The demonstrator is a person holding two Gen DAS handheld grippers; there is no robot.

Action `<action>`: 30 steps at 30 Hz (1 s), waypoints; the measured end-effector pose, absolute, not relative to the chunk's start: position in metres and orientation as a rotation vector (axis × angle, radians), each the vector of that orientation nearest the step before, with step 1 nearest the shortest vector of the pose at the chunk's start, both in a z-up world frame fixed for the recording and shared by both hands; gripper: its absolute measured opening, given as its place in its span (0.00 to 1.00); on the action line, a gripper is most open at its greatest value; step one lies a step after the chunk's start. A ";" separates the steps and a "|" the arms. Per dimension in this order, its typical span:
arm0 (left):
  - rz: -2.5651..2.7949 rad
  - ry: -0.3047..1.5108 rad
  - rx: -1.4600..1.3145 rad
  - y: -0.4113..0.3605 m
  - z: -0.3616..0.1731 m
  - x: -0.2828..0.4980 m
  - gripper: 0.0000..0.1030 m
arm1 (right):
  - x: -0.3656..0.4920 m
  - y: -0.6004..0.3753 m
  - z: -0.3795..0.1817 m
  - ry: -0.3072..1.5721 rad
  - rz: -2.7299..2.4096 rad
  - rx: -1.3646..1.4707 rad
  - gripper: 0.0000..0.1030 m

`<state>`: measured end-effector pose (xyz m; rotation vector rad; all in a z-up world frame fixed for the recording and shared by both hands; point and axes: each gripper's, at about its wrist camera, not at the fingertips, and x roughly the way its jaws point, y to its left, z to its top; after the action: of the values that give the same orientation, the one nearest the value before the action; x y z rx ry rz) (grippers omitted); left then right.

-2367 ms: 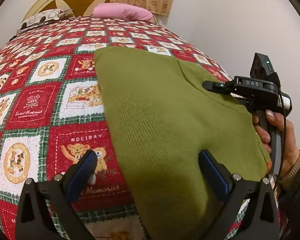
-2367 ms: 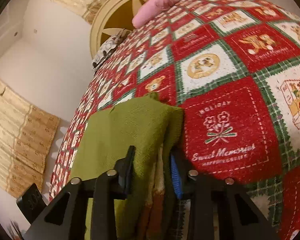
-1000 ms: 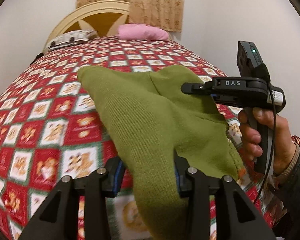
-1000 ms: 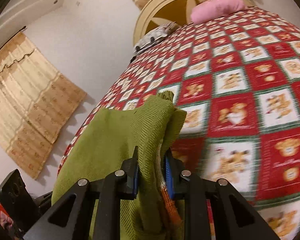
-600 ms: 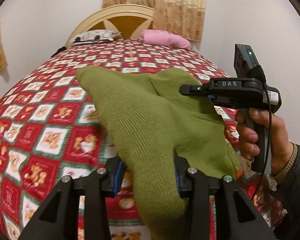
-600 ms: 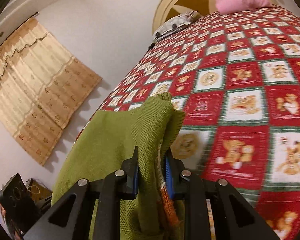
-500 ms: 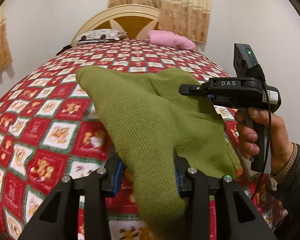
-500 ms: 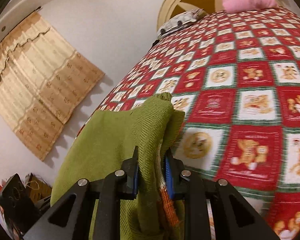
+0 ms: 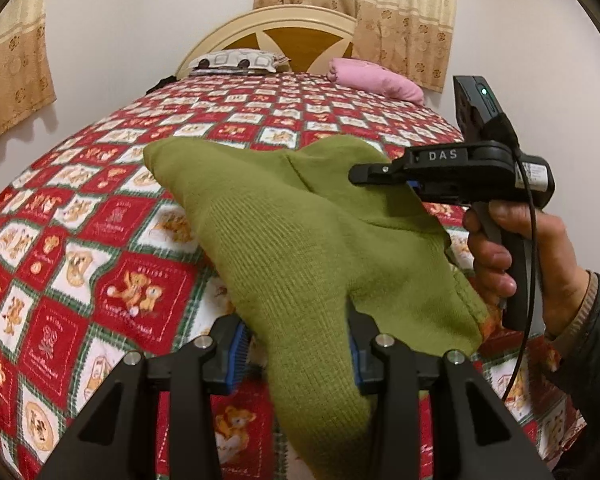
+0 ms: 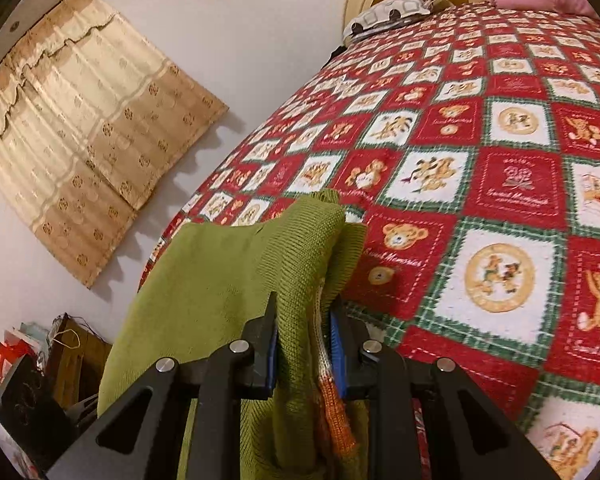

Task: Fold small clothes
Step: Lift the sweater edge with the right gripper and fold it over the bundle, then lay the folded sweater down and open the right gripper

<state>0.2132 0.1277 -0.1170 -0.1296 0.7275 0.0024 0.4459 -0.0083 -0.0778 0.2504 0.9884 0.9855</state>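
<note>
The left gripper (image 9: 296, 344) pinches the green knit garment (image 9: 284, 232), which hangs over the quilt's (image 9: 112, 248) near edge; the right gripper (image 10: 304, 336) clamps its other end; both should lower evenly, keeping it taut.

The bed (image 9: 100, 208) is covered by a quilt (image 10: 500, 184) printed in a checked pattern of red and white squares with green borders; the squares carry teddy bear motifs and short lettering. A curved, cream-coloured headboard (image 9: 284, 24) with wooden inset panels stands at the head end, against the wall. Two pillows lie on the quilt directly in front of the headboard: a patterned white pillow (image 9: 236, 60) toward the left corner and a pink pillow (image 9: 376, 80) toward the right corner. The two pillows are near each other but apart.
</note>
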 end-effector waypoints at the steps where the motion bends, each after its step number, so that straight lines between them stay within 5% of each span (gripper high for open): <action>1: 0.004 0.734 -0.135 0.129 -0.120 0.212 0.40 | 0.445 -0.006 -0.080 0.994 0.985 0.247 0.21; 16: 0.013 0.765 -0.181 0.137 -0.145 0.206 0.42 | 0.453 0.004 -0.102 1.054 0.964 0.227 0.21; 30: 0.034 0.763 -0.189 0.138 -0.152 0.206 0.61 | 0.460 0.003 -0.121 1.093 0.926 0.232 0.23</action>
<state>0.2055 0.1376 -0.1524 -0.1889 0.7627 0.0344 0.4602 0.0028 -0.1206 0.2323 1.0931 0.9263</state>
